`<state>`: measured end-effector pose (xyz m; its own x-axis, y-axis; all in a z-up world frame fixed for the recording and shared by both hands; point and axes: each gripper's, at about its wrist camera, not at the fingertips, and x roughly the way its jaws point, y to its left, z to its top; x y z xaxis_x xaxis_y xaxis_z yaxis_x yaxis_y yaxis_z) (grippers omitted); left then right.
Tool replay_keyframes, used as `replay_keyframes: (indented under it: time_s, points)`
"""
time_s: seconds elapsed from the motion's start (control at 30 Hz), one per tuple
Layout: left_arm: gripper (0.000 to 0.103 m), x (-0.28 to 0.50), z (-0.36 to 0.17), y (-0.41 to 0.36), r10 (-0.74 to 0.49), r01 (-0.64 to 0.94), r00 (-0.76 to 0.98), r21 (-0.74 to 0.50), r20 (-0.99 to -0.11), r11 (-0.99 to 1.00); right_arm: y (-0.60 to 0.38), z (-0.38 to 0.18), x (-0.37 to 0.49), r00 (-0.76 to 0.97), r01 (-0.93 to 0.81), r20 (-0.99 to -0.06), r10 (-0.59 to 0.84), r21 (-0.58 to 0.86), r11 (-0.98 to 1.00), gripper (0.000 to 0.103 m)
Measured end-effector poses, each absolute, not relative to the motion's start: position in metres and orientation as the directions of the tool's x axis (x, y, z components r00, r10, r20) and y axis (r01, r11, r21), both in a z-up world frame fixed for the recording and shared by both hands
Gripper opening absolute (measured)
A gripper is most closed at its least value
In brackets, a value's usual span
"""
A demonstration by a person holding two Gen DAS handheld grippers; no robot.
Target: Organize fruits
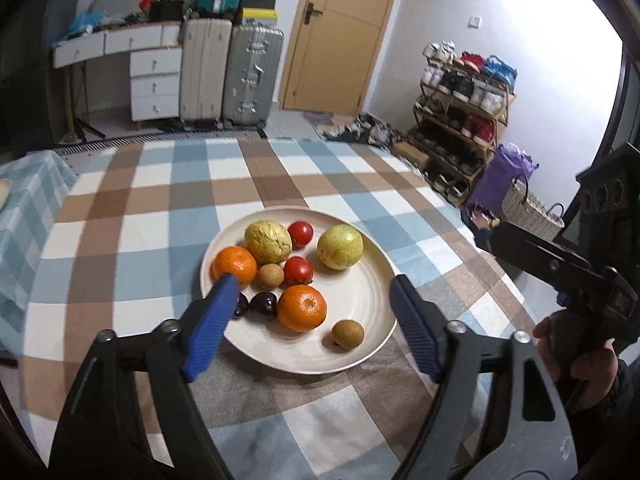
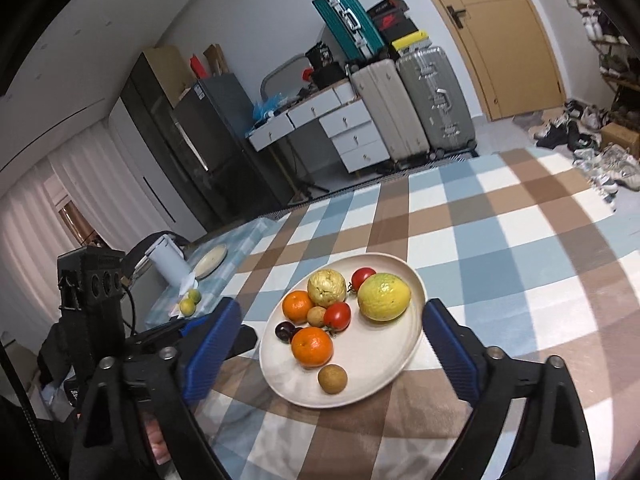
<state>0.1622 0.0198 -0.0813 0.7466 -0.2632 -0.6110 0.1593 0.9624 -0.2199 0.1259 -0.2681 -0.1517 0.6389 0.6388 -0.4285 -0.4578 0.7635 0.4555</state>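
A round cream ceramic plate point(image 1: 368, 300) point(image 2: 400, 344) rests on a table covered by a blue, brown and white checked cloth point(image 1: 160, 208) point(image 2: 500, 220). On the plate, seen from the left wrist, 2 bumpy yellow-green guavas sit at 11 o'clock point(image 1: 267, 241) point(image 2: 326, 288) and 1 o'clock point(image 1: 340, 247) point(image 2: 384, 297), with a small red tomato point(image 1: 300, 234) point(image 2: 363, 277) between them at 12 o'clock. A round orange mandarin point(image 1: 234, 265) point(image 2: 298, 306) lies at 10 o'clock, touching the left guava. Near the centre sit a tan longan point(image 1: 270, 275) point(image 2: 317, 316) and a second red tomato point(image 1: 298, 271) point(image 2: 338, 315), side by side. A larger orange mandarin point(image 1: 301, 308) point(image 2: 312, 347) lies toward 6 o'clock, with dark purple cherries point(image 1: 263, 305) point(image 2: 285, 331) just beside it at 8 o'clock. A second brown longan point(image 1: 348, 333) point(image 2: 332, 378) sits alone near the rim at 5 o'clock. The left gripper point(image 1: 312, 320), with blue ridged pads, hangs above the plate's near half with its fingers spread wide, holding nothing. The right gripper point(image 2: 332, 344) is likewise spread, its fingers flanking the plate and empty.
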Motion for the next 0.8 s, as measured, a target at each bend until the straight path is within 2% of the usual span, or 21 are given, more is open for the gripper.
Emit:
replay_keyframes:
  time_s: [0.3,0.4,0.43,0.8]
  points:
    - [0.086,0.112,-0.048,0.020,-0.187,0.116,0.809,-0.161,-0.557,0.980,-0.270,-0.123,0.076,0.713,-0.489,-0.347,0.610,0.377,0.786,0.103]
    - [0.095,0.095,-0.038,0.019,-0.164,0.103,0.836,-0.144,-0.524,0.984,-0.268,-0.116,0.061,0.738,-0.492,-0.328,0.590,0.337,0.803,0.103]
    - [0.101,0.092,-0.036,0.020,-0.157,0.097,0.843,-0.142,-0.514,0.985,-0.268,-0.114,0.056,0.748,-0.492,-0.320,0.582,0.322,0.809,0.103]
    - [0.102,0.037,-0.010,0.026,-0.025,-0.010,0.933,-0.096,-0.360,0.995,-0.272,-0.103,0.009,0.834,-0.494,-0.161,0.528,0.208,0.844,0.103]
